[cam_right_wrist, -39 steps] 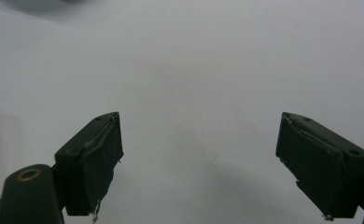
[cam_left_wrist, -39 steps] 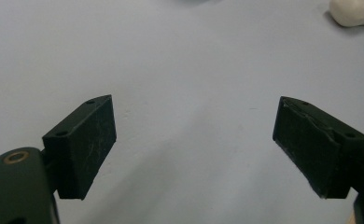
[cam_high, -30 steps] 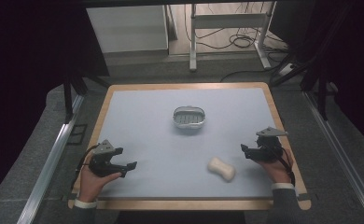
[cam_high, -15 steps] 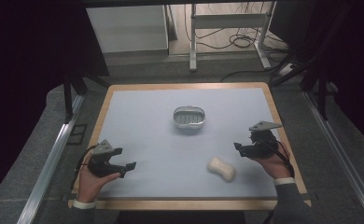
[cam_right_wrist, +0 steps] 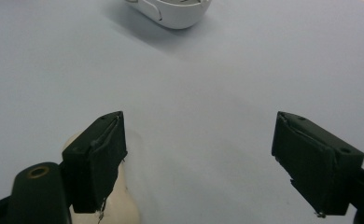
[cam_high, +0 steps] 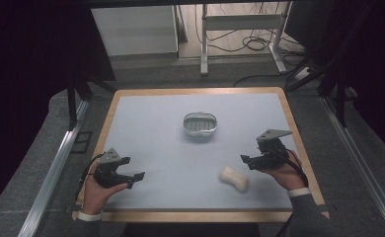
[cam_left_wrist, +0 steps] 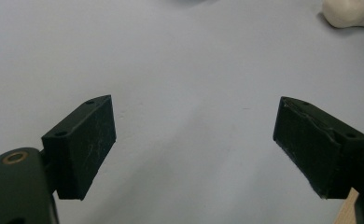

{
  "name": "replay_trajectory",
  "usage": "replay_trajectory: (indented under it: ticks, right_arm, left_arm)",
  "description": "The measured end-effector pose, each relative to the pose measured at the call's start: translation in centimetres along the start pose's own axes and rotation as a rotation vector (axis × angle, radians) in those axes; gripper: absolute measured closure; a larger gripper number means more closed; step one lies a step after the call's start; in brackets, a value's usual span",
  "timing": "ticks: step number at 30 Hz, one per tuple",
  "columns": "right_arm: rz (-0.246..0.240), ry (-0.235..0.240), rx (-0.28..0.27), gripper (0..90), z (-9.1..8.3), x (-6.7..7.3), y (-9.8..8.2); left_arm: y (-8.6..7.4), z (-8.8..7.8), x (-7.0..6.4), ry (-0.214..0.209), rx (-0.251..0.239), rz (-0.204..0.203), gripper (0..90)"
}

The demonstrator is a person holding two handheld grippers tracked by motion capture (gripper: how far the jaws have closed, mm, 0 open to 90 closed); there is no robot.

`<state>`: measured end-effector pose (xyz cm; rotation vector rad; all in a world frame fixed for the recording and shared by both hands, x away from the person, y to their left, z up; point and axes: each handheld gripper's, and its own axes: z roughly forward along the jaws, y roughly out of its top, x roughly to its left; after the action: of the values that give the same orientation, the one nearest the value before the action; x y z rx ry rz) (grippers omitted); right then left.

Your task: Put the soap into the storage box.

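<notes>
1. The right gripper (cam_high: 246,159) hangs over the right part of the pale blue table (cam_high: 151,128), held in the person's right hand (cam_high: 284,173). Its jaws stand wide apart with nothing between them.
2. The cream, peanut-shaped soap bar (cam_high: 234,178) lies flat on the table near the front edge, just beside and below the right gripper's tips. In the right gripper view the soap bar (cam_right_wrist: 119,205) shows low down, partly behind the left-hand jaw; whether the jaw touches it is hard to tell from there, though the high view suggests a gap.
3. The white soap dish (cam_high: 199,124) sits near the middle of the table, well apart from the soap bar and farther from the person. The right gripper view catches its rim (cam_right_wrist: 171,11) at the top.
4. The left gripper (cam_high: 137,176) rests near the front left corner of the table in the left hand (cam_high: 99,190), jaws also spread wide and empty, pointing toward the table's middle.
5. In the left gripper view (cam_left_wrist: 194,140) bare table lies between the jaws, with the soap bar (cam_left_wrist: 353,11) in the far upper right corner.
</notes>
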<state>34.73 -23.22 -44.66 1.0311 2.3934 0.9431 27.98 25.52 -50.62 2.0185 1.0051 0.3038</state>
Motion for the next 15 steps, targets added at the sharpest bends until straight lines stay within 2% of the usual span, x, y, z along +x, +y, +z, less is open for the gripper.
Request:
replay_trajectory:
  ticks: [7, 15]
  right_arm:
    - [-0.026, 0.017, 0.032, 19.0, 0.0, 0.9, 0.2]
    - [-0.055, 0.041, 0.091, 19.7, 1.0, 2.0, 0.3]
  left_arm:
    - [0.0, -0.1, 0.0, -0.001, -0.003, 0.003, 13.5]
    - [0.1, -0.1, -0.1, -0.007, -0.003, 0.006, 13.5]
